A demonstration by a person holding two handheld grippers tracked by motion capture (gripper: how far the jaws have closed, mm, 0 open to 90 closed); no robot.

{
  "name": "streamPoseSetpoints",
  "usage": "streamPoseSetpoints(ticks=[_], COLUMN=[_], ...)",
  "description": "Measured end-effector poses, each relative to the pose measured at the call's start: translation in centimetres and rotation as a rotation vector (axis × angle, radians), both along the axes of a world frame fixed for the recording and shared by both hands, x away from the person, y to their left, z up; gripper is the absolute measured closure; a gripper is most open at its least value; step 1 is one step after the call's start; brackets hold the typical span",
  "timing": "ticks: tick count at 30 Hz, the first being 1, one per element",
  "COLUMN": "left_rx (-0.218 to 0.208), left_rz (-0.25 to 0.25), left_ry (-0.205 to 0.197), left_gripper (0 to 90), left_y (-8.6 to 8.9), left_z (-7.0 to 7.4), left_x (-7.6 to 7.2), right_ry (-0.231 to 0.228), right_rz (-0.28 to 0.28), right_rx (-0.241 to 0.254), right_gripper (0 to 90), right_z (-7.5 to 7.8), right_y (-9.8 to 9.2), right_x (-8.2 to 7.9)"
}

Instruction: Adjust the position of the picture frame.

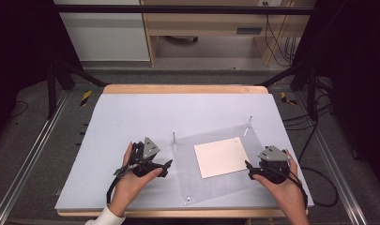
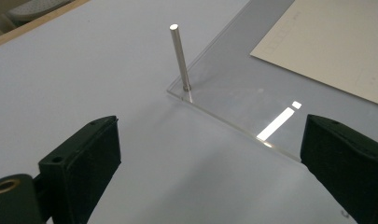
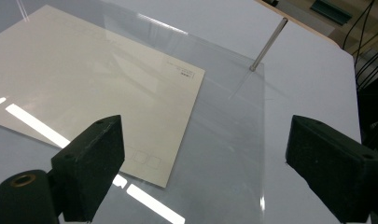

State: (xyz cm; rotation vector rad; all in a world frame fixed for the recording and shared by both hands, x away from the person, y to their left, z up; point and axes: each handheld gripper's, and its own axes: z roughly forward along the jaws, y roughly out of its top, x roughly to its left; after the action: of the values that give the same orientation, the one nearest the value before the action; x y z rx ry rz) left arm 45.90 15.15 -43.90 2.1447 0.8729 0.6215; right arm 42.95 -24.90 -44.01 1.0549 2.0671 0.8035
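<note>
A clear acrylic sheet (image 1: 211, 180) lies flat on the pale table, with a cream card (image 1: 221, 157) on its middle. Thin metal pins (image 1: 174, 138) stand upright at its corners; one pin (image 2: 179, 57) rises in the left gripper view, another pin (image 3: 268, 43) in the right gripper view. My left gripper (image 1: 165, 167) is held just left of the sheet's near-left edge (image 2: 233, 126), jaws wide open and empty. At the sheet's right edge my right gripper (image 1: 248, 168) is open too, with the card (image 3: 84, 84) ahead of it and nothing between the jaws.
The pale blue-grey tabletop (image 1: 131, 117) has a wooden rim at the far edge (image 1: 183, 89). Metal rails run along both sides of the table. Cables (image 1: 319, 187) trail on the floor at the right.
</note>
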Motion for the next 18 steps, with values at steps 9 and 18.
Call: streamPoseSetpoints(ticks=[9,18], left_rx=[0.031,0.034], left_rz=[-0.032,0.013], left_ry=[0.067,0.086], left_gripper=[9.0,25.5], left_y=[-1.5,-2.3], left_z=[0.6,0.9], left_x=[1.2,4.2], right_ry=[0.125,0.183], right_rz=[0.033,0.034], right_rx=[-0.016,-0.03], right_gripper=[22.7,49.9], right_z=[0.6,2.8], right_y=[0.1,-2.2], right_x=[1.5,7.2])
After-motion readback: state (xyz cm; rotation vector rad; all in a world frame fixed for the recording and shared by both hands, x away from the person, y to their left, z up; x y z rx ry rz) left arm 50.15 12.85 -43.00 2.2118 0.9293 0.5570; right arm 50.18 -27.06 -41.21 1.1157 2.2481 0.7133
